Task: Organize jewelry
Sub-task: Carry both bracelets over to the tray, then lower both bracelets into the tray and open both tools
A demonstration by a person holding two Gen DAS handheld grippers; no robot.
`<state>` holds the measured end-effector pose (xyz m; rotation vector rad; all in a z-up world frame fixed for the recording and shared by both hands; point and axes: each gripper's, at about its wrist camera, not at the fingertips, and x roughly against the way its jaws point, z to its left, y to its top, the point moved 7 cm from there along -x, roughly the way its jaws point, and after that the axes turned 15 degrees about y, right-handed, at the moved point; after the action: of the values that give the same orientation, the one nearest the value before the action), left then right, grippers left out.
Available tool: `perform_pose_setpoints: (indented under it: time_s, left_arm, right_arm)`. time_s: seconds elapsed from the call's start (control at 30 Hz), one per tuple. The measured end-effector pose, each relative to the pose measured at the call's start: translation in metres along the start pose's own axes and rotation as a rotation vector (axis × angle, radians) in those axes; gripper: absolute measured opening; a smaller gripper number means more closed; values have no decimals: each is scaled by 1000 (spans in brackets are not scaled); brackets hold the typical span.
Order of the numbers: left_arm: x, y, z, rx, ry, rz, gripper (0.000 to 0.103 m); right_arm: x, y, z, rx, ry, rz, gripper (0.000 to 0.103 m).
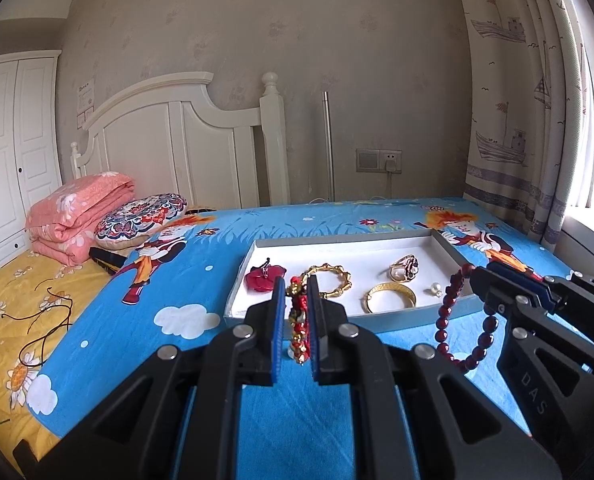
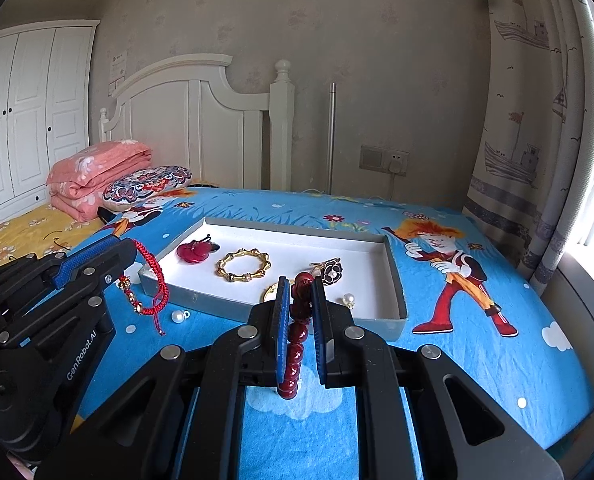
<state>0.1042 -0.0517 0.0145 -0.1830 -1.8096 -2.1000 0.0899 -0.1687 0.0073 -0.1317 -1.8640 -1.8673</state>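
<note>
My left gripper (image 1: 295, 286) is shut on a red braided cord bracelet with gold charms (image 1: 298, 322), held above the blue sheet just short of the white tray (image 1: 253, 258); it also shows in the right wrist view (image 2: 155, 280). My right gripper (image 2: 300, 286) is shut on a dark red bead bracelet (image 2: 297, 340), which hangs near the tray's front wall (image 2: 217, 300); the beads also show in the left wrist view (image 1: 447, 308). In the tray lie a red flower piece (image 2: 195, 250), a gold bamboo bangle (image 2: 243, 265), a gold bangle (image 1: 391, 298), a flower brooch (image 2: 332, 270) and a pearl (image 2: 349, 300).
A loose pearl (image 2: 179, 316) lies on the blue cartoon sheet (image 2: 477, 352) in front of the tray. A black cord (image 1: 51, 316) lies on the yellow sheet at left. A folded pink quilt (image 1: 79, 216) and patterned cushion (image 1: 141, 216) sit by the headboard.
</note>
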Motion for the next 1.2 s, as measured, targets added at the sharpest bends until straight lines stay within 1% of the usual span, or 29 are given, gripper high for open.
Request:
perform_pose_setpoints:
  time_s: [0.27, 0.43, 0.57, 0.77, 1.0, 1.07, 1.13, 1.17, 1.2]
  left_arm:
    - [-35, 22, -2, 11, 9, 37, 10]
    - [-64, 35, -7, 15, 6, 90, 10]
    - [-89, 43, -16, 13, 14, 130, 11]
    - [-130, 49, -25, 12, 58, 180, 11]
    - [-159, 45, -32, -14, 103, 204, 11]
    - [-164, 43, -31, -14, 108, 225, 19]
    - [-169, 39, -29, -5, 101, 245, 41]
    - [-170, 38, -27, 0, 111, 245, 46]
    - [-171, 37, -24, 4, 118, 243, 52]
  right_arm:
    - [-24, 29, -18, 29, -35, -5, 12]
    - [-42, 50, -33, 41, -59, -5, 12]
    - [-61, 60, -42, 50, -79, 13, 12]
    - [-92, 64, -51, 40, -86, 54, 12]
    - [-122, 57, -57, 42, -80, 117, 13]
    - [-127, 56, -58, 50, -88, 134, 15]
    - [-128, 56, -60, 49, -94, 132, 29]
    - [-128, 56, -61, 47, -94, 129, 39]
    - [-126, 57, -62, 48, -96, 125, 41]
